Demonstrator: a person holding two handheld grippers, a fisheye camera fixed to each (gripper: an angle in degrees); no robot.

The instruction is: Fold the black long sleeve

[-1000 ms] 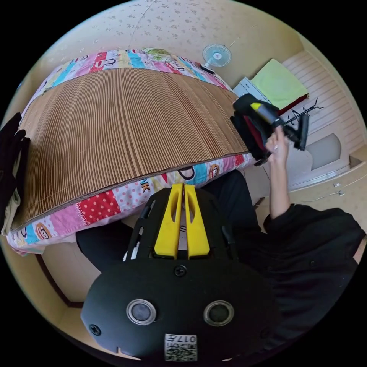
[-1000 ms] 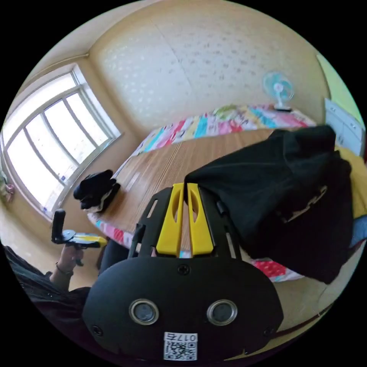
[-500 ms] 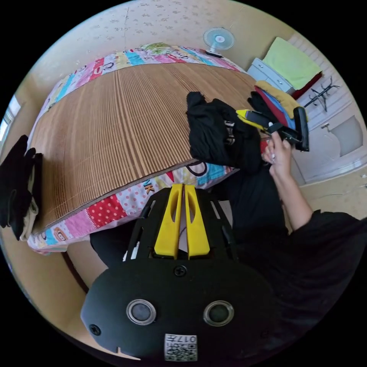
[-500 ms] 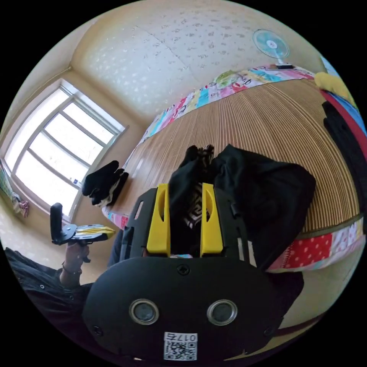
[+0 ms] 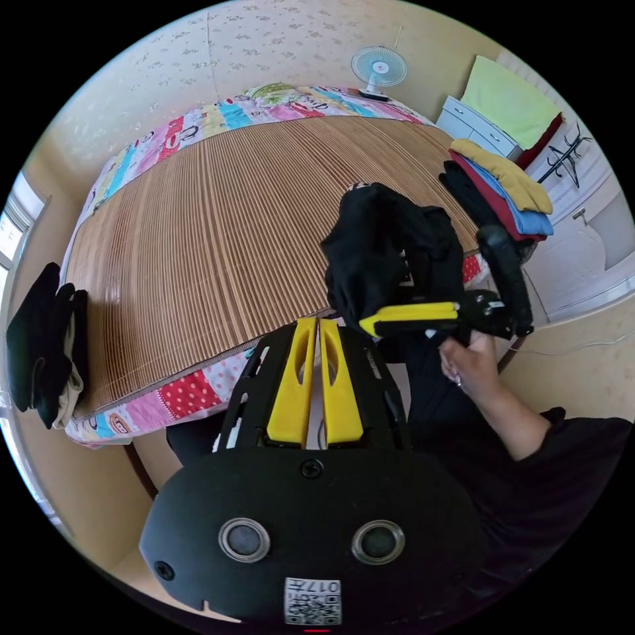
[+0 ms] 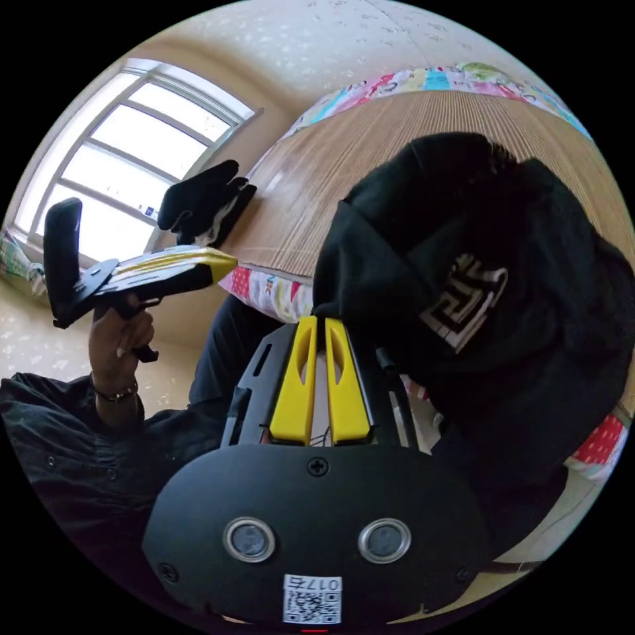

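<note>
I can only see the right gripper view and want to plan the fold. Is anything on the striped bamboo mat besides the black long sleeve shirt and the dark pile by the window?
Observer: Yes. A stack of folded clothes, yellow on top, sits at the bamboo mat's edge beyond the black long sleeve shirt.
Operator: Does the left gripper hold anything?
Observer: No. The left gripper has its jaws together on nothing, short of the bed edge.
</note>
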